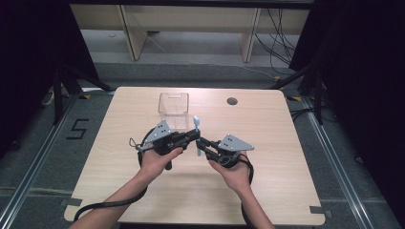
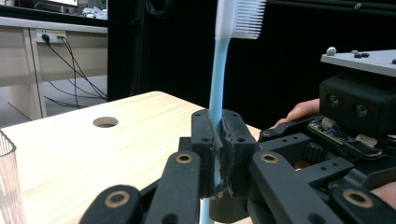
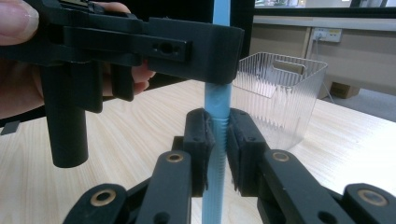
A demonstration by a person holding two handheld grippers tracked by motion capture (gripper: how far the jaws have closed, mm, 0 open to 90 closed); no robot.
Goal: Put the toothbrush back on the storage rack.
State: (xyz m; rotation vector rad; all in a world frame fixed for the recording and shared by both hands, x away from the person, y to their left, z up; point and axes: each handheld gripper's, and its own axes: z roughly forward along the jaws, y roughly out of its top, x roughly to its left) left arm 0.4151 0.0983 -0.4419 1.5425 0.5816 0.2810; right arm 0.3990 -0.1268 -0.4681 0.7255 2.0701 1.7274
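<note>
2 tongs, left tongs (image 1: 197,135) and right tongs (image 1: 200,141), both clamp the upright blue toothbrush (image 1: 197,129) above the bench (image 1: 267,157), short of the clear bin (image 1: 174,106); uneven release could tip it.

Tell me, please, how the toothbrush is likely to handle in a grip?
The toothbrush looks slim and light, so probably easy to lift. Its handle stays straight, upright between both tongs, so likely stiff. The ribbed lower handle should resist slipping.
</note>
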